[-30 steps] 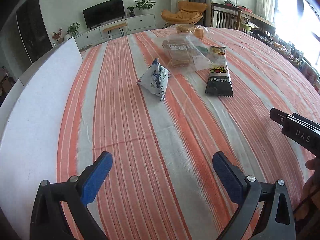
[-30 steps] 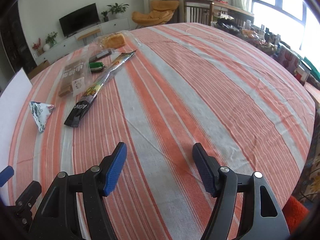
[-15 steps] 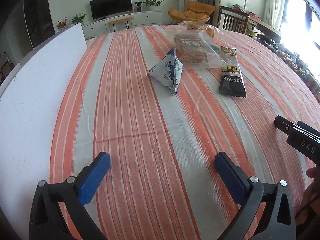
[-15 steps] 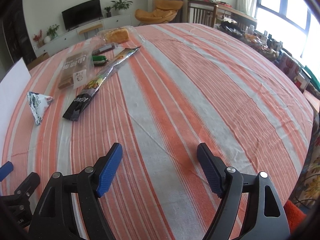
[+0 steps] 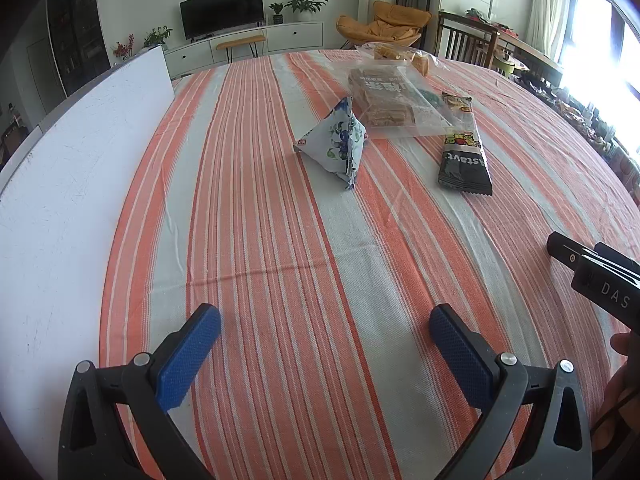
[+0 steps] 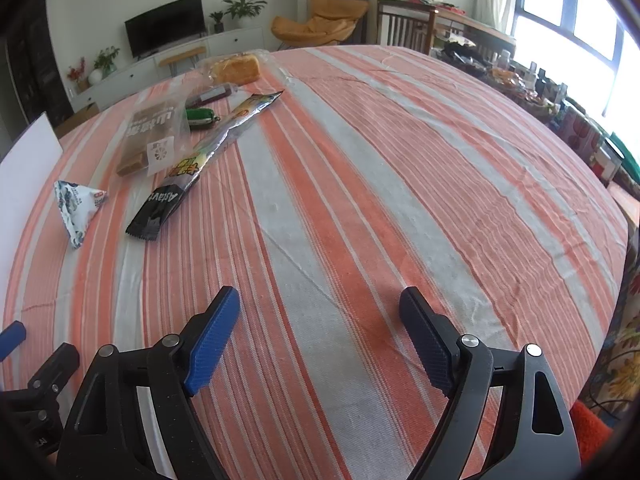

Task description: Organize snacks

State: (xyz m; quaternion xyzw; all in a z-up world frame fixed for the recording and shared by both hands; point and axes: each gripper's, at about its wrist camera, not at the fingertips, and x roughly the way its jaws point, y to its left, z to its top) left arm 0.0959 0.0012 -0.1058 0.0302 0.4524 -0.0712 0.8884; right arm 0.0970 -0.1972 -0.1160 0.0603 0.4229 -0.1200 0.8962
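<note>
Two grippers over striped table (image 5: 280,280): left gripper (image 5: 325,332) jaws spread wide, empty; right gripper (image 6: 320,312) jaws just widened (nothing between), snacks well apart.

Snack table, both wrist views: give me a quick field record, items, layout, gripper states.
surface: table with orange and grey striped cloth
board: white panel along the cloth's left edge
nearest snack: triangular blue-and-white packet, lying alone
long snack: black stick packet, flat, beside the triangular packet
clear bag: brown biscuits, behind those two
far items: bagged bread, green wrapped item
left hand-held gripper: open, nothing between the pads
right hand-held gripper: jaws have just been opening, nothing between them
</note>
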